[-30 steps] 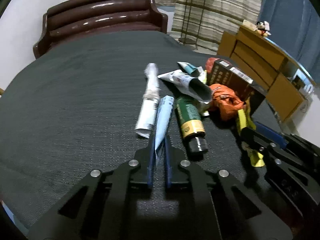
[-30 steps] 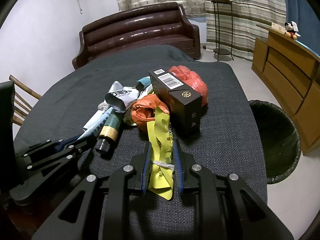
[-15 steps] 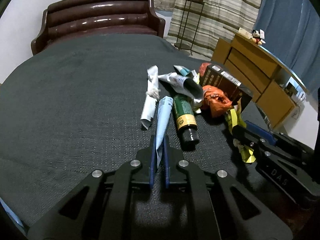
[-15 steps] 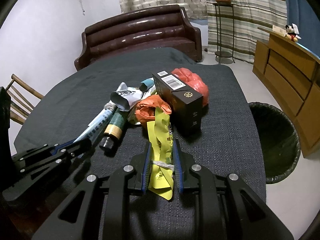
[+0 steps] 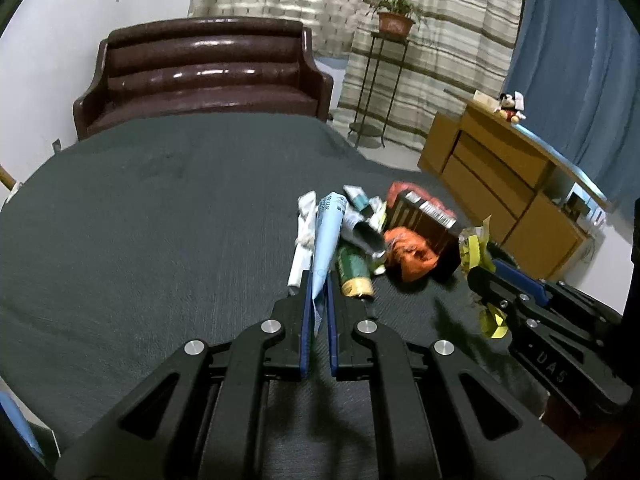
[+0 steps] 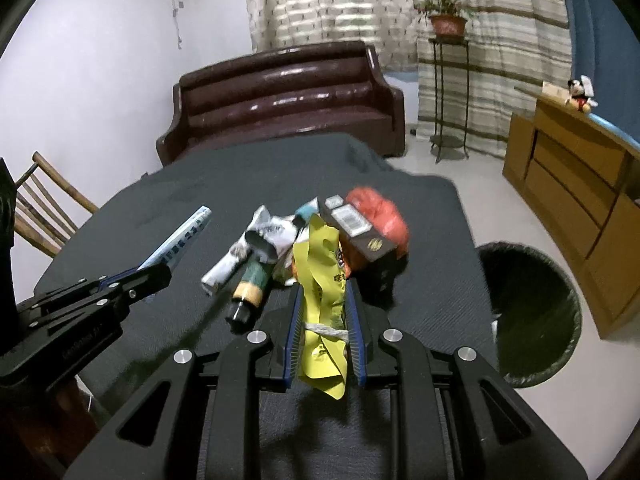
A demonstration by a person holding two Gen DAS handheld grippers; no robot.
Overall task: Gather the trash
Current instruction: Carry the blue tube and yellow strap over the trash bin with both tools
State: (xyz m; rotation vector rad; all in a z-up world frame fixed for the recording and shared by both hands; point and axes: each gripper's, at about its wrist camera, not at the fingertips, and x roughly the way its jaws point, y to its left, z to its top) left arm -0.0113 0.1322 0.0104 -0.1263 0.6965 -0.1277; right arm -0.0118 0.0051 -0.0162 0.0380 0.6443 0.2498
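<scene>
My left gripper (image 5: 317, 280) is shut on a flat light-blue wrapper (image 5: 326, 240) and holds it above the dark grey table (image 5: 160, 208); the same wrapper (image 6: 180, 240) sticks out of the left gripper (image 6: 160, 274) in the right wrist view. A crumpled yellow wrapper (image 6: 322, 280) tied with string is pinched in my right gripper (image 6: 323, 292) and raised off the table. On the cloth lie a white wrapper (image 5: 302, 240), a green tube (image 6: 252, 280), an orange bag (image 5: 412, 254), a dark box (image 6: 362, 236) and a red bag (image 6: 380, 212).
A round black trash bin (image 6: 532, 312) stands on the floor right of the table. A brown leather sofa (image 6: 280, 100) is behind the table, a wooden cabinet (image 6: 572, 184) at the right, a wooden chair (image 6: 44, 208) at the left.
Both grippers have risen. The light-blue wrapper and the yellow wrapper have come up off the table with them; the pile now looks smaller and farther off.
</scene>
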